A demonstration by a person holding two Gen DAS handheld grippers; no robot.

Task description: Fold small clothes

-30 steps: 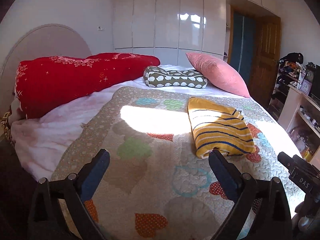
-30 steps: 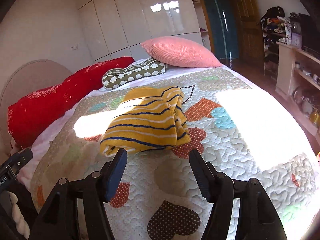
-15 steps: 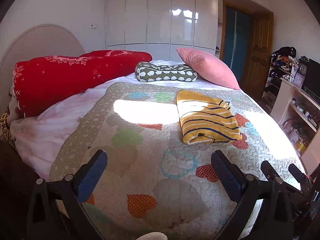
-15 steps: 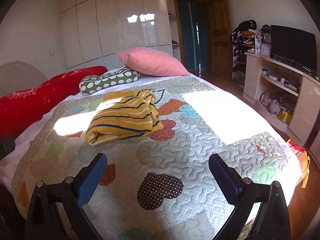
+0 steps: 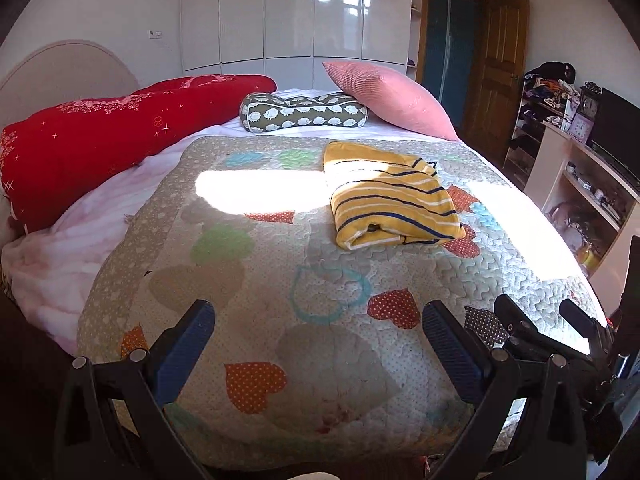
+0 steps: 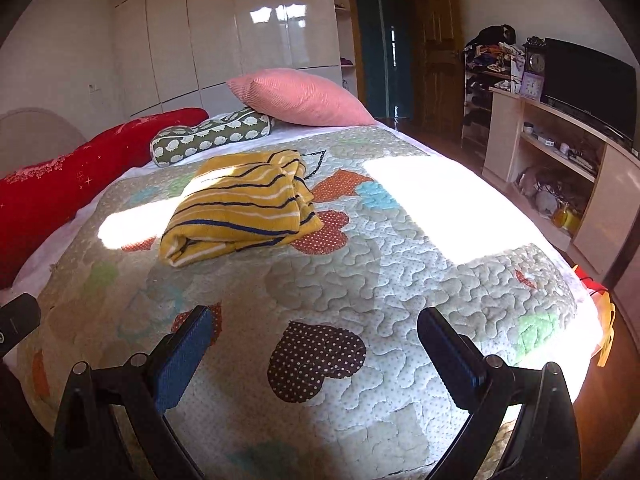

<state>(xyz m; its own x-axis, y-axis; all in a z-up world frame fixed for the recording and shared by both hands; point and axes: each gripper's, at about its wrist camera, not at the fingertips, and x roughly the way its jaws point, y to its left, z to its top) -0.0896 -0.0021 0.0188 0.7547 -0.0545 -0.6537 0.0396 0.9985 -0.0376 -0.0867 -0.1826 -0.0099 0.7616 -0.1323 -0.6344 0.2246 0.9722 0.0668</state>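
A folded yellow garment [image 5: 390, 200] with navy and white stripes lies on the heart-patterned quilt [image 5: 280, 280], partly in a sun patch. The right wrist view shows the same garment [image 6: 244, 208] left of centre. My left gripper [image 5: 316, 336] hangs open over the quilt's near end, well short of the garment, with nothing between its blue pads. My right gripper [image 6: 314, 340] is also open and empty above a brown dotted heart, away from the garment. The right gripper's black fingers [image 5: 520, 332] show at the lower right of the left wrist view.
A red bolster [image 5: 100, 140], a green patterned cushion [image 5: 304, 114] and a pink pillow [image 5: 388, 96] lie at the bed's head. White wardrobes line the back wall. A shelf unit [image 6: 560, 160] with a TV [image 6: 588, 76] stands right of the bed, beside a wooden door [image 5: 496, 68].
Both grippers have drawn back from the garment toward the bed's near end. The right gripper's jaws stood narrower a second ago and have spread wide; the garment stays put.
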